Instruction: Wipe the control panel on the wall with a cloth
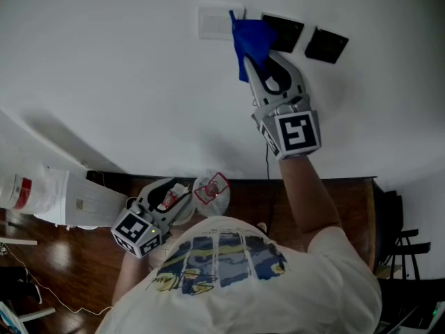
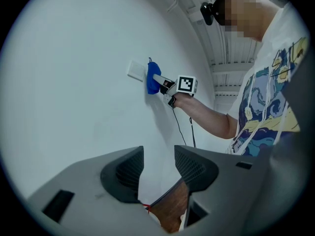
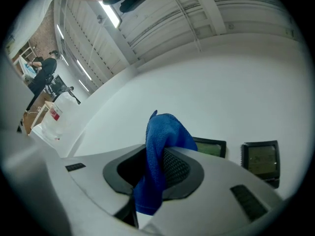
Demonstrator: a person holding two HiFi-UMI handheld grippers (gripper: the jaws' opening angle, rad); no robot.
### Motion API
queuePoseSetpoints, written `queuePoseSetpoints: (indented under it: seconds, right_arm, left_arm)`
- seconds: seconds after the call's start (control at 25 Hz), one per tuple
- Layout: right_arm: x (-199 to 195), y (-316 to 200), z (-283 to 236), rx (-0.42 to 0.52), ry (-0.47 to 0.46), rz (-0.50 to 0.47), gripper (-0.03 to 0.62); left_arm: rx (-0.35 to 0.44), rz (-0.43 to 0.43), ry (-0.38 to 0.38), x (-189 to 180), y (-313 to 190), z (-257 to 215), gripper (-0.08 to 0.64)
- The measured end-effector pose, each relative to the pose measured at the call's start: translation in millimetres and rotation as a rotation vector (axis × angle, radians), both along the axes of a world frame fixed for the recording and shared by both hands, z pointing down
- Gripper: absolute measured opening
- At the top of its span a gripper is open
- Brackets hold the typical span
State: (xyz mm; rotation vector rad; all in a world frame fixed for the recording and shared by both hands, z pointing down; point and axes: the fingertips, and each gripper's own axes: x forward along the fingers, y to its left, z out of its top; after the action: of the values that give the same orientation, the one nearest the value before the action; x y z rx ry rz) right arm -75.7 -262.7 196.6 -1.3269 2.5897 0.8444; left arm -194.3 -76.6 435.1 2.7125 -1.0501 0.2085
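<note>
High on the white wall, my right gripper (image 1: 259,54) is shut on a blue cloth (image 1: 249,42) and presses it against the left edge of a black control panel (image 1: 284,32). A second black panel (image 1: 327,45) sits to its right, and a white switch plate (image 1: 214,23) to its left. In the right gripper view the cloth (image 3: 158,154) hangs between the jaws of that gripper (image 3: 157,168), with both dark panels (image 3: 210,146) (image 3: 261,159) just beyond. My left gripper (image 1: 174,192) (image 2: 157,168) is held low, open and empty, and its view shows the cloth (image 2: 153,80) on the wall.
A thin black cable (image 1: 268,160) runs down the wall below the panels. Under it stands a dark wooden surface (image 1: 348,204) with a round wrapped item (image 1: 211,190). A white bag (image 1: 42,192) sits at the left, and dark chairs (image 1: 398,245) at the right.
</note>
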Motion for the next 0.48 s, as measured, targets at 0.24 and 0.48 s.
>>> queuePoseSetpoints:
  seconds: [0.24,0.48]
  right_arm:
    - [63.1,28.8,-7.2,0.003,-0.057,0.069,0.094]
    - [160.8,30.3,-8.3,0.002,-0.089,0.244,0.094]
  left_arm:
    - [0.01,0.036,-0.011,12.4,1.3,-2.6,0.176]
    - [0.008,0.084,-0.009,37.3,-3.2,-1.2,0.176]
